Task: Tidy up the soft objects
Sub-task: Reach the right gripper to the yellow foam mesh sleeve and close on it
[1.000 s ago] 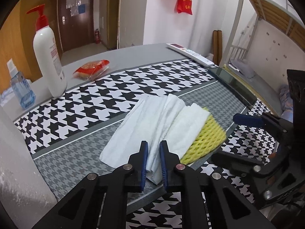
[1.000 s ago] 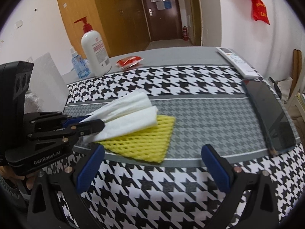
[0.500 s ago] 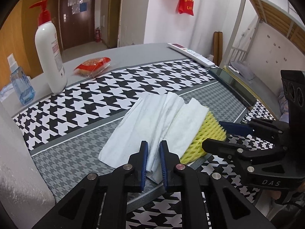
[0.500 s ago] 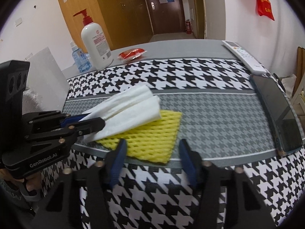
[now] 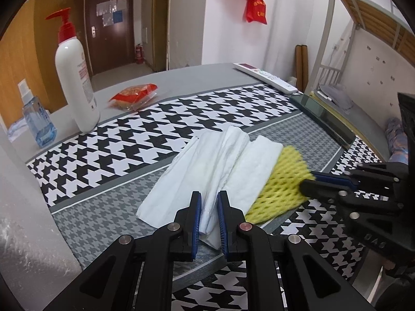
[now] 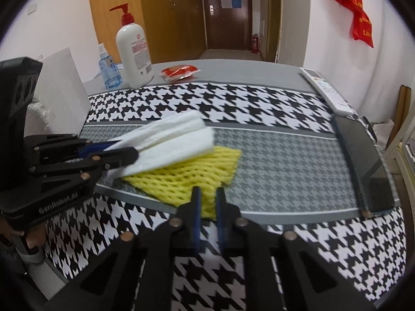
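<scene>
left tongs [image 5: 209, 204] angle down toward the worktop [image 5: 85, 220], pinching the near edge of the white tissue [image 5: 207, 171] between the blue pads, jaws drawn close with the folded sheet squeezed in the narrow gap. from the right wrist view the same tongs [image 6: 129, 153] come in from the left, lying low and nearly flat, tips clamped on the tissue's [image 6: 176, 140] corner, and a bit of the hand [image 6: 31, 238] shows under the black body

right tongs [image 6: 207, 202] also tilt down at the near edge of the worktop [image 6: 285, 160], jaws pressed together on the near corner of the yellow foam net [image 6: 181, 176], a strip of the mesh standing up between the pads. in the left wrist view they [image 5: 311, 178] reach in from the right, tips on the net's [image 5: 282, 181] right edge, which looks blurred there

the tissue lies in long folds on the grey band of the houndstooth cloth [image 5: 124, 140], fanning away from the near edge, and it overlaps the left part of the net, which lies flat under it and sticks out to the right

further back stand a white pump bottle [image 5: 76, 85] with a red top, upright, and a small blue spray bottle [image 5: 39, 119] just beside it. a red snack packet [image 5: 135, 96] lies near them, a white remote [image 5: 264, 76] sits at the far right, and a dark phone [image 6: 363, 163] rests along the right edge
</scene>
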Motion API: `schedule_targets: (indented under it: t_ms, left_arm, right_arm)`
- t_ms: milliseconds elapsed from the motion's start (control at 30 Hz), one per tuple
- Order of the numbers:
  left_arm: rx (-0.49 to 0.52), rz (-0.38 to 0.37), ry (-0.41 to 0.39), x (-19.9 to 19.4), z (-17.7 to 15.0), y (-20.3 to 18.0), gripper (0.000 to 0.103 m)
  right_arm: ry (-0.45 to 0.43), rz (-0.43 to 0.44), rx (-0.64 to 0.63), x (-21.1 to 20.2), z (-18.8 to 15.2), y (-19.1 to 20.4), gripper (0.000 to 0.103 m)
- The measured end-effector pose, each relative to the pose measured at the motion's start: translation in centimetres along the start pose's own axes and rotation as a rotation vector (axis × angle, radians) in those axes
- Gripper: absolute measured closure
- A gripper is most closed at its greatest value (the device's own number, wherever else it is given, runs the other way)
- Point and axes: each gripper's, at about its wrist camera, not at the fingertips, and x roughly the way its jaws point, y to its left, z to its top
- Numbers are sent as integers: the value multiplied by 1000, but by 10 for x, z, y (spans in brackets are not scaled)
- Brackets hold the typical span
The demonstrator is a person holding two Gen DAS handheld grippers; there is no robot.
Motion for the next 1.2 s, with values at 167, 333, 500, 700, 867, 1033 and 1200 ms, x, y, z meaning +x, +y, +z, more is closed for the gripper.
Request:
schedule_targets:
  t_ms: [167,333,500,700,867,1033,1200]
  left_arm:
    - [-3,13,-16,-6,-1,3,89]
    - [-4,30,-40,-16,-1,4,89]
    - [10,20,-36,-17,-3,1,89]
    - [3,3,-44,-18,-3,2,88]
    - [0,-18,-48,-18,-2,2,74]
    - [-15,-2,-47,-17,-2,4,52]
    - [-6,-10,-21,-10,-2,2,46]
  right_arm:
    - [-6,-25,20,-14,-10,-10,92]
    - [-12,-107,64,-26,-17,-29,92]
    - [1,-147,111,-31,-21,-43,91]
    - [-47,-158,118,-44,-21,-44,49]
    - [-72,-131,116,-45,-13,-39,47]
    - [-54,-105,43,-35,-15,-24,40]
    - [-47,-90,17,-30,-15,-20,40]
